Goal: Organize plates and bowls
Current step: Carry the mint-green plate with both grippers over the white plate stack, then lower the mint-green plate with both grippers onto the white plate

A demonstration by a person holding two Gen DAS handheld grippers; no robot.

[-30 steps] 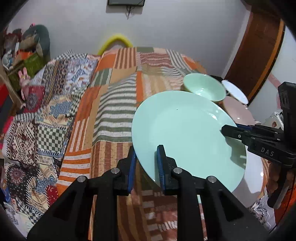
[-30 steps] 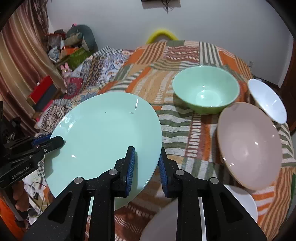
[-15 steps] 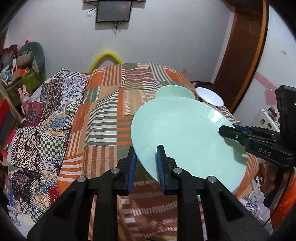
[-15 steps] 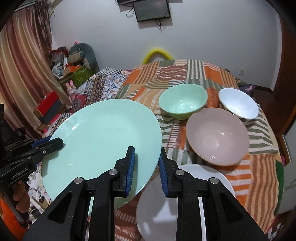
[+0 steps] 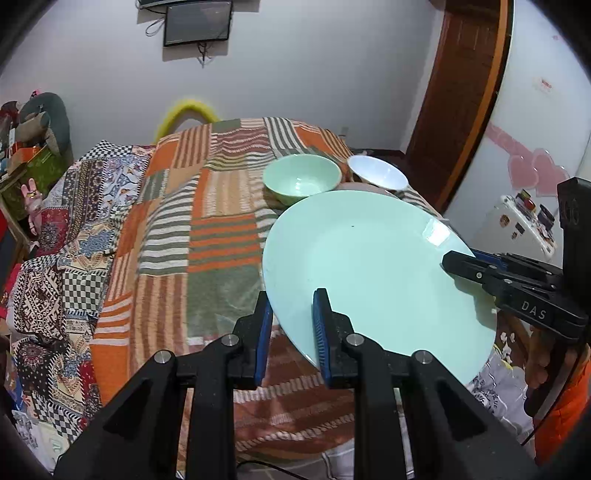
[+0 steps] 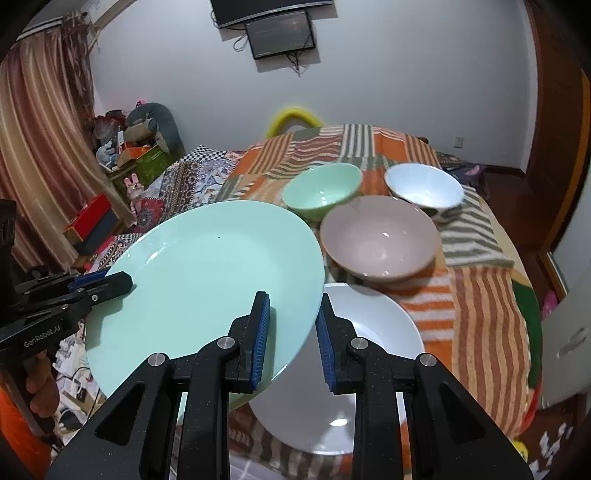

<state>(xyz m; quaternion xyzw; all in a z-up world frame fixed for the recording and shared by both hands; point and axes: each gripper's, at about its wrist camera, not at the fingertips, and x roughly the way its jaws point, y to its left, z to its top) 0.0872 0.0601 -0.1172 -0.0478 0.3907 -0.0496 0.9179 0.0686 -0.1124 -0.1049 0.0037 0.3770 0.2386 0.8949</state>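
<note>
A large mint-green plate [image 5: 369,273] [image 6: 214,280] hangs tilted above the near edge of the bed, carried by both grippers. My left gripper [image 5: 291,306] is shut on its near-left rim, and its black tip [image 6: 118,282] also shows in the right wrist view. My right gripper [image 6: 291,310] is shut on the opposite rim, with its tip [image 5: 454,264] lying over the plate. Below the mint plate a white plate [image 6: 351,369] rests on the blanket. Behind it stand a pink bowl [image 6: 380,240], a green bowl [image 6: 321,190] [image 5: 301,182] and a white bowl [image 6: 424,186] [image 5: 376,177].
A striped patchwork blanket [image 5: 207,236] covers the bed. Boxes and soft toys [image 6: 144,147] are piled at the left by a curtain. A brown door [image 5: 458,110] stands at the right, and a screen [image 6: 280,33] hangs on the far wall. A person's hand [image 6: 40,391] holds the left gripper.
Both grippers have pulled back and risen with the mint plate between them. The bowls now look farther away, and the white plate under the mint one has come into view.
</note>
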